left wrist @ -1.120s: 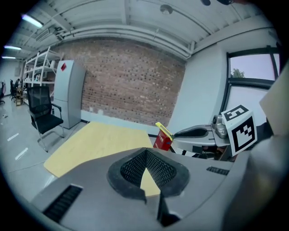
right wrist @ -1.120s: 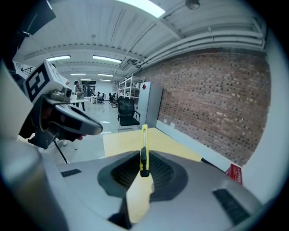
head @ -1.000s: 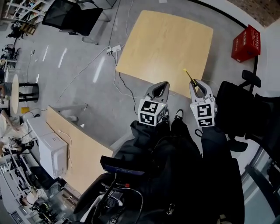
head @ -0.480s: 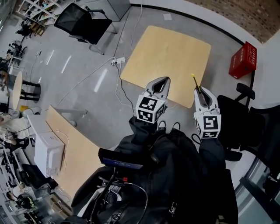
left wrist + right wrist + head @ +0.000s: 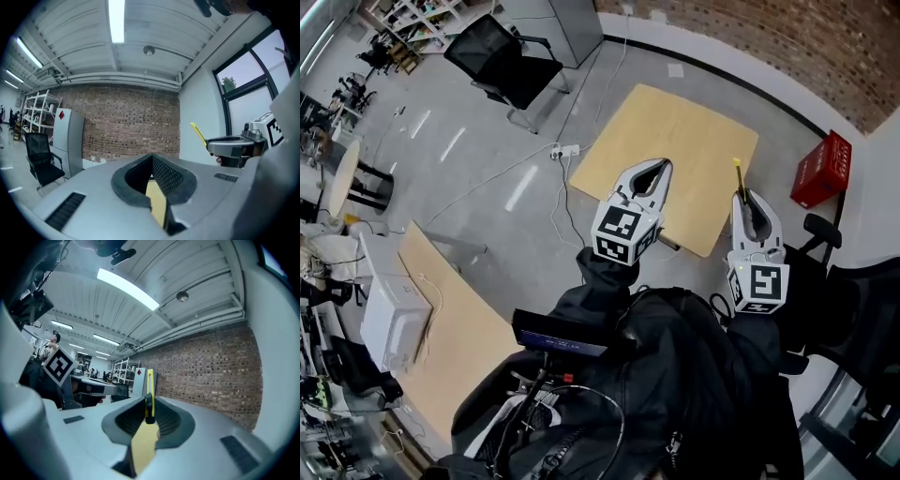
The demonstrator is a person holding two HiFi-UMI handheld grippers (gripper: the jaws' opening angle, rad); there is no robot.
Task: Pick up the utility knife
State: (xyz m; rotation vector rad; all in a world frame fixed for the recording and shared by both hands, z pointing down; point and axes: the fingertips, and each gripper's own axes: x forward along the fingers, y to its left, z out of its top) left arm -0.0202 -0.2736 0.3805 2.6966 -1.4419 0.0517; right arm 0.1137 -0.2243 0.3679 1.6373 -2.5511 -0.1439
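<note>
The utility knife (image 5: 738,176) is slim and yellow with a black slider. It sticks out forward from my right gripper (image 5: 749,200), which is shut on it in the air beyond the near right corner of the wooden table (image 5: 675,141). In the right gripper view the knife (image 5: 149,391) stands upright between the jaws of that gripper (image 5: 149,405). My left gripper (image 5: 654,169) hovers over the table's near edge, shut with nothing in it. The left gripper view shows its own jaws (image 5: 154,161) closed, with the knife (image 5: 198,133) and the right gripper off to the right.
A red crate (image 5: 821,169) sits on the floor right of the table. A black office chair (image 5: 502,61) and a power strip (image 5: 565,150) with cables lie to the left. A second tan desk (image 5: 459,328) is near left, and black chairs (image 5: 844,309) stand at the right.
Both grippers have risen and spread apart, the right one still gripping the knife. The head view has tilted up, so the table looks farther off and the brick wall shows.
</note>
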